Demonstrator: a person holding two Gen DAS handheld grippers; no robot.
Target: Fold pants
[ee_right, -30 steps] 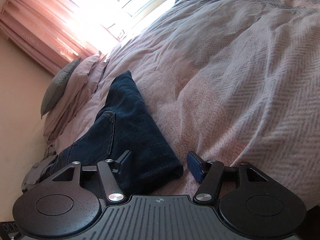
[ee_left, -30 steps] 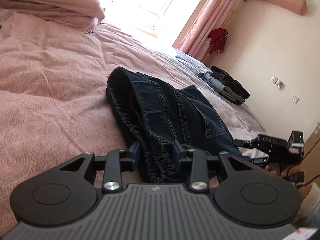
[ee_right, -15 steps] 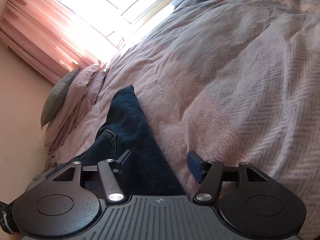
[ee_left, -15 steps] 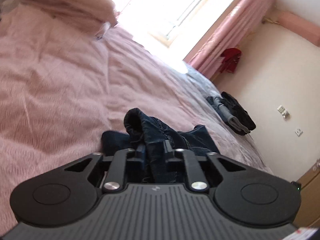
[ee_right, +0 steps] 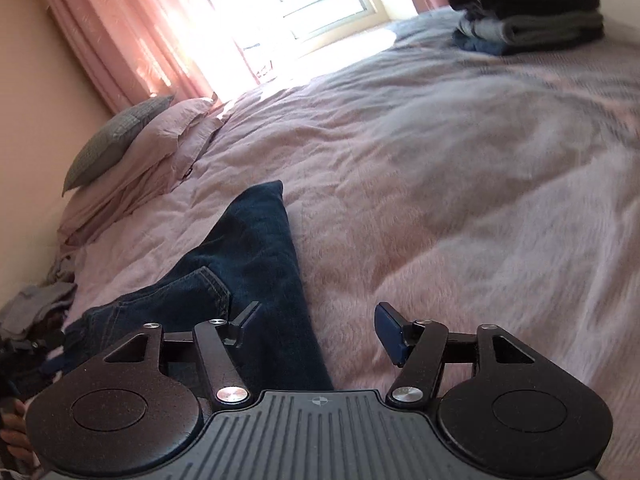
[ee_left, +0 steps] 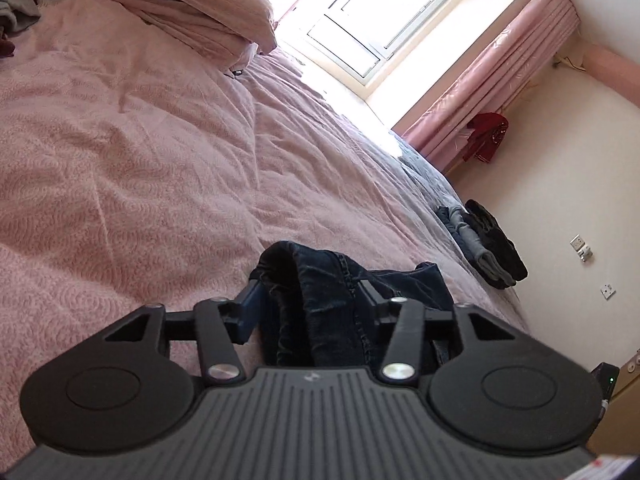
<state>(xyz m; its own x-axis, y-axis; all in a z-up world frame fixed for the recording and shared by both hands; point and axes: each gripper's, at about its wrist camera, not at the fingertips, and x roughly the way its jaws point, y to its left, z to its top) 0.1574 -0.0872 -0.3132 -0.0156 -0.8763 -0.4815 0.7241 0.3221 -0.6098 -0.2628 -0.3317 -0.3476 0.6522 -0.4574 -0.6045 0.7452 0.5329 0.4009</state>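
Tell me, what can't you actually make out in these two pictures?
- Left view: the jeans' near end, hidden behind the left tongs, which are opening around the bunched denim.
- Right view: the waist end, cut off behind the open right tongs.
- Right view: the folded stack, blurred.

L gripper (ee_left: 308, 300) opening, R gripper (ee_right: 316, 330) wide

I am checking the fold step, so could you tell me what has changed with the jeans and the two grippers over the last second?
The left gripper clamped the bunched waist of the jeans and pulled it back along the pink bedcover; its jaws are now opening, with the denim still between them. The right gripper stayed open and holds nothing, the jeans leg lying under it. The folded stack did not move.
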